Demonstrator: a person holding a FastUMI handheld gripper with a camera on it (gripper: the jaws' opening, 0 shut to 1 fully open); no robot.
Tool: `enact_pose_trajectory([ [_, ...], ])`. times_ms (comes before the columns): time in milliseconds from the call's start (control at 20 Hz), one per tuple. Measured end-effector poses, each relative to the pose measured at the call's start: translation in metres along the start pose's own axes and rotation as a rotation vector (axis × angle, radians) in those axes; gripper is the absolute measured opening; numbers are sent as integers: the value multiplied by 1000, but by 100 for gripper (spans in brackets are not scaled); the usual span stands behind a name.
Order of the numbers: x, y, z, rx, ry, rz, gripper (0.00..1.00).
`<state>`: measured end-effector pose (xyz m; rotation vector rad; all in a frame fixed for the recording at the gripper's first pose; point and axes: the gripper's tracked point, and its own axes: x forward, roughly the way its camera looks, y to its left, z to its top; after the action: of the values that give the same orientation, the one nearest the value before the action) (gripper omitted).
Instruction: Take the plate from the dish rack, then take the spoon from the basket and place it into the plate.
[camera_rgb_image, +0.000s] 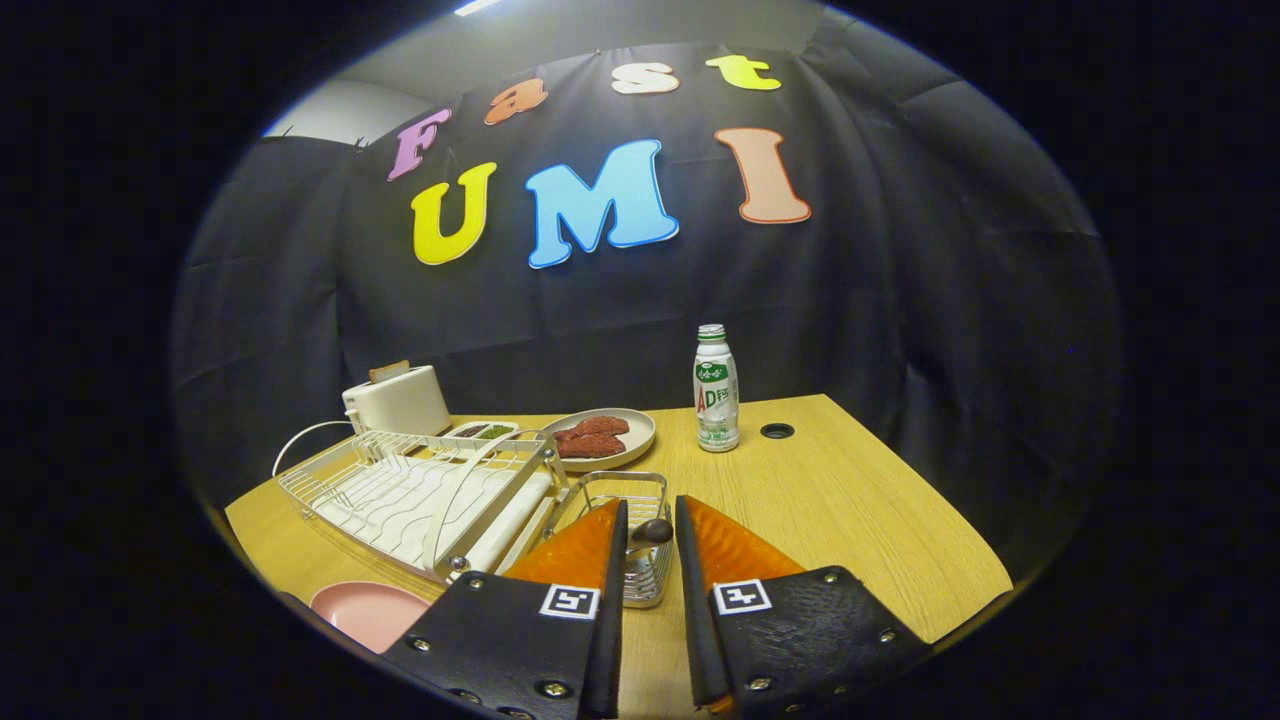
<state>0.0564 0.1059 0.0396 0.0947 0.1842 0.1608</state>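
The dark end of a spoon (652, 531) sits between my fingertips, over the wire basket (640, 585). My gripper (652, 503) is shut on the spoon, with both fingers close against its sides. The rest of the spoon runs down into the basket and is hard to make out. A pink plate (368, 612) lies flat on the wooden table (840, 510), left of my fingers and in front of the white dish rack (420, 495). The basket hangs on the right end of the rack, whose slots hold nothing.
Beyond the rack stand a white toaster (397, 400), a small tray of greens (486, 432) and a beige plate with red meat (603, 439). A white bottle (716, 390) stands mid-table, next to a cable hole (777, 431). To my right is bare table.
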Motion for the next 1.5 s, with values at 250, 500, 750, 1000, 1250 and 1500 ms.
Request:
enact_pose_trajectory([
  [250, 15, 0, -4, 3, 10, 18, 27],
  [500, 15, 7, -8, 57, 79, 0, 9],
  [750, 16, 16, -1, 53, 115, 12, 8],
  [1000, 16, 18, 16, 34, 116, 0, 8],
  [1250, 20, 21, 39, 15, 104, -2, 8],
  [1500, 24, 21, 69, -13, 84, -14, 8],
])
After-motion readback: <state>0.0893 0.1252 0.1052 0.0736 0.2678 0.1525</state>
